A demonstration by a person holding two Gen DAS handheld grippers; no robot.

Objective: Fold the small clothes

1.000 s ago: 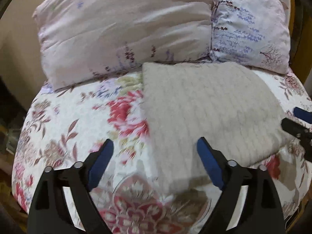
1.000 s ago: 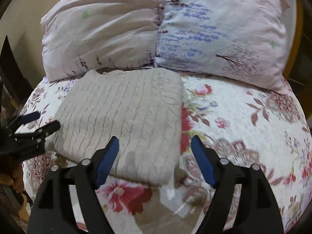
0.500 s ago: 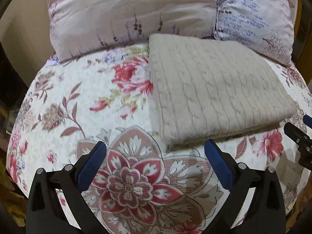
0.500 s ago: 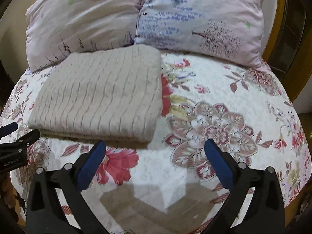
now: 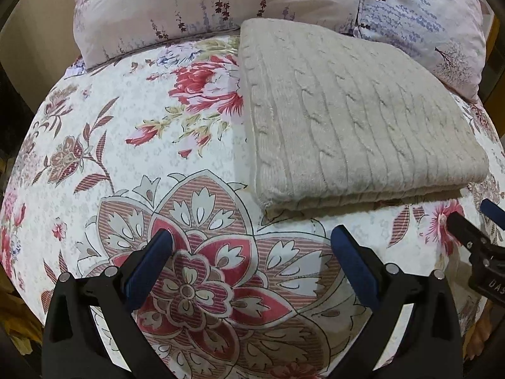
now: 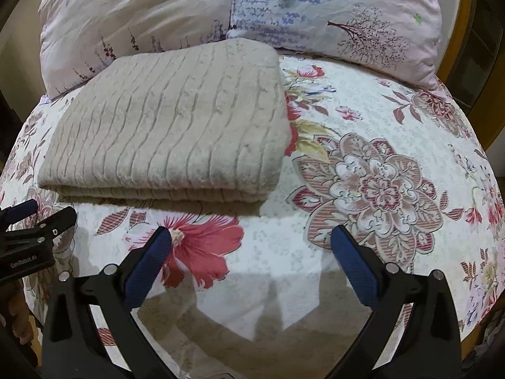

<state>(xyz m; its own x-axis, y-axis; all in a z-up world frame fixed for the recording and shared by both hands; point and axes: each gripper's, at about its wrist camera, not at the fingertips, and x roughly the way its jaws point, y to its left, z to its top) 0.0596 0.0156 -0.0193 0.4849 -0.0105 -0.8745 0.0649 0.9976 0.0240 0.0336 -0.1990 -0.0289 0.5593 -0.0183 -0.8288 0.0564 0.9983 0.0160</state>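
Observation:
A beige cable-knit garment [image 5: 353,120] [image 6: 176,129] lies folded into a thick rectangle on the floral bedspread [image 5: 126,158] [image 6: 378,126], its far edge against the pillows. My left gripper [image 5: 251,240] hangs open over the bedspread just short of the garment's near left corner, nothing between its blue pads. My right gripper [image 6: 251,237] is open too, in front of the garment's near right corner, with nothing in it. Each gripper shows at the edge of the other's view: the right one [image 5: 473,233] and the left one [image 6: 38,221].
Two pale printed pillows [image 5: 221,3] [image 6: 331,12] lie along the head of the bed behind the garment. A yellow wooden frame [image 6: 467,31] rises at the far right. The bed drops off at both sides, and a hand [image 6: 19,309] shows at the lower left.
Both grippers have drawn back off the garment toward the bed's near edge, and their jaws have spread wider. The folded garment has stayed where it was.

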